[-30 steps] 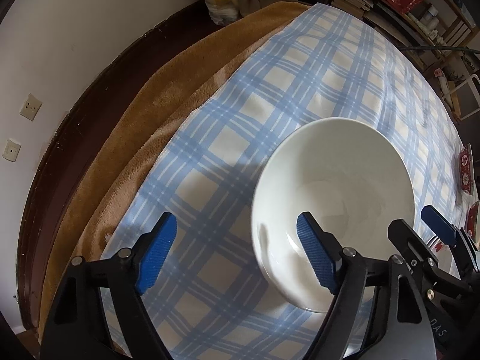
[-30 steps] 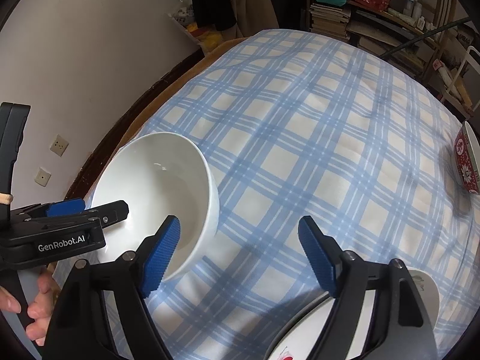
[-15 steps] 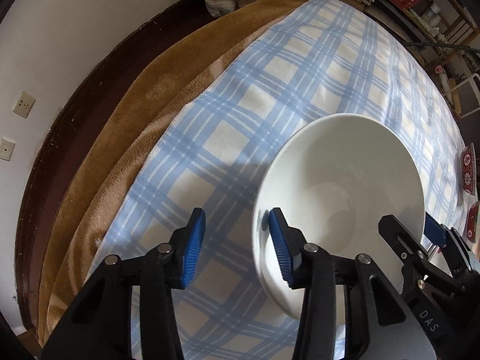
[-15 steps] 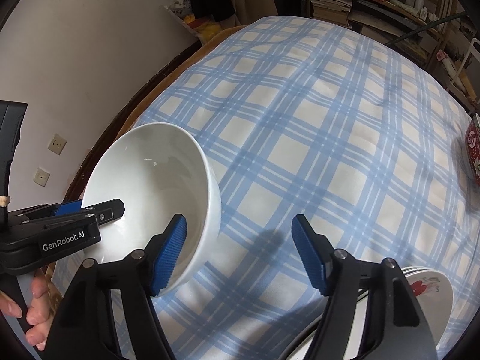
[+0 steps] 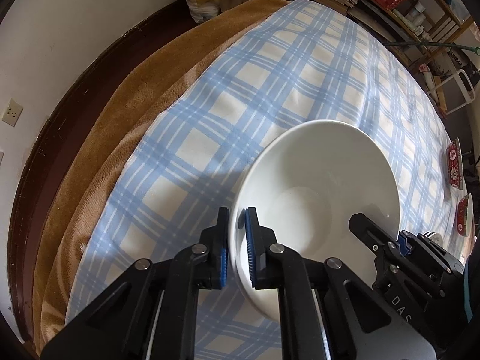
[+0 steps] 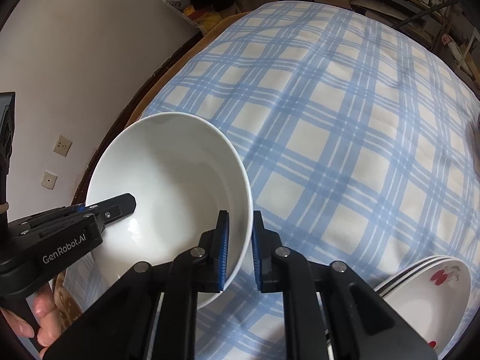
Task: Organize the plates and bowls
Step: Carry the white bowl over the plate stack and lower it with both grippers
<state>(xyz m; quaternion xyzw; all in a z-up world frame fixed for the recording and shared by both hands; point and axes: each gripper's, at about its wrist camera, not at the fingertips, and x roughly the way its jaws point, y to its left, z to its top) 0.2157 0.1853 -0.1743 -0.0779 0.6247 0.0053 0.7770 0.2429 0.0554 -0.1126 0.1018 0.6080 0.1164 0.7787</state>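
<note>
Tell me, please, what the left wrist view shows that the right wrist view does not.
Only the left wrist view shows the brown blanket spread wide beside the checked cloth, and two red patterned dishes at the far right edge.

Only the right wrist view shows a stack of plates with red marks at lower right, and the person's hand holding the left gripper.

Both show the white bowl, gripped on opposite rims by both grippers, whose jaws have just closed on it: the left gripper and the right gripper.

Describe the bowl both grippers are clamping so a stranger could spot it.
Find the blue checked tablecloth; at its near edge sits a deep white bowl. Unlike the stacked plates with red motifs nearby, it is plain, unpatterned white.
</note>
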